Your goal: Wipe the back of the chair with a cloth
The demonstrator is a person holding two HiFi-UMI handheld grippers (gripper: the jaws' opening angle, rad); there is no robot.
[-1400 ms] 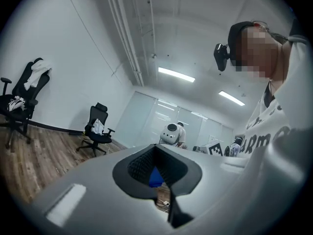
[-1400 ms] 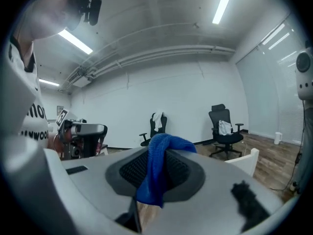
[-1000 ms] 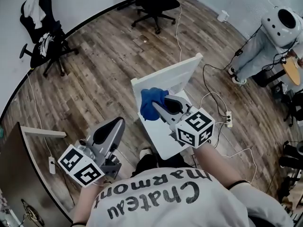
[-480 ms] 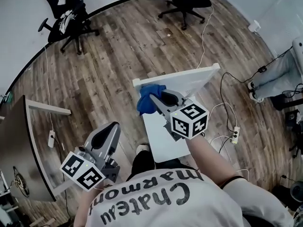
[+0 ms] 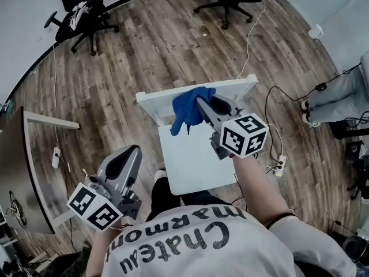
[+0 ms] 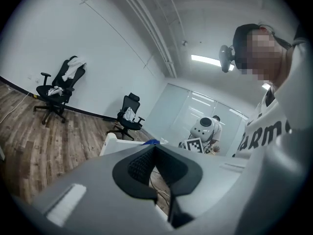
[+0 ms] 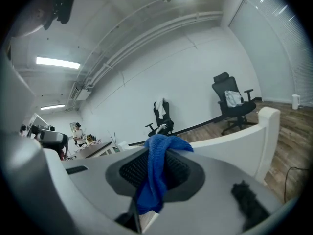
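The wooden floor (image 5: 138, 51) carries a white chair (image 5: 184, 163). On the person's shirt (image 5: 173, 244) the words "Chateau Marmont" can be read, upside down in the head view. The right hand-held gripper (image 7: 154, 168) is pressed together on a blue cloth (image 5: 187, 113), and this cloth lies against the top edge of the chair back (image 5: 157, 100). The left hand-held gripper (image 6: 155, 166) has its jaws together with nothing between them. It is low at the person's left side, well apart from the chair.

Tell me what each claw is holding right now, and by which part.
The right claw is shut on the blue cloth, pinching a bunched fold, loose ends hanging. The left claw is shut, with nothing in it.
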